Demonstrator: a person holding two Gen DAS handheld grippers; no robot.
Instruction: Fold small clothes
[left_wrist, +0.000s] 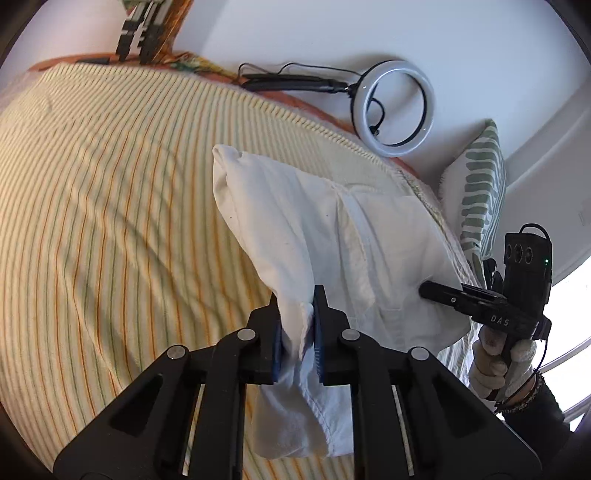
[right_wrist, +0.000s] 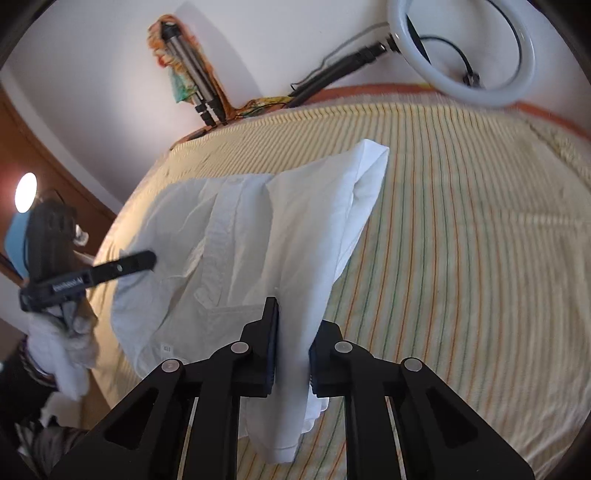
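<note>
White cotton: a small shirt (left_wrist: 328, 236) lies spread on a bed, two gathered ends lifted off the cover.
Bed: a bedspread (left_wrist: 110, 206) striped in cream, orange and green covers it to the far edge.
Left claw (left_wrist: 298, 332): clamped on a bunched end of the shirt, blue pads pressing the cloth from both sides; the loose hem hangs below.
Right claw (right_wrist: 293, 343): gripping the shirt's other bunched end, a fold of white fabric trailing under the fingers.
Hand: a gloved hand (left_wrist: 495, 354) holds the right claw's handle at the right of the left view.
Far side: a ring light (left_wrist: 393, 103) leans against the white wall.
Right edge: a green-and-white cushion (left_wrist: 480, 192) rests beside the bed.
</note>
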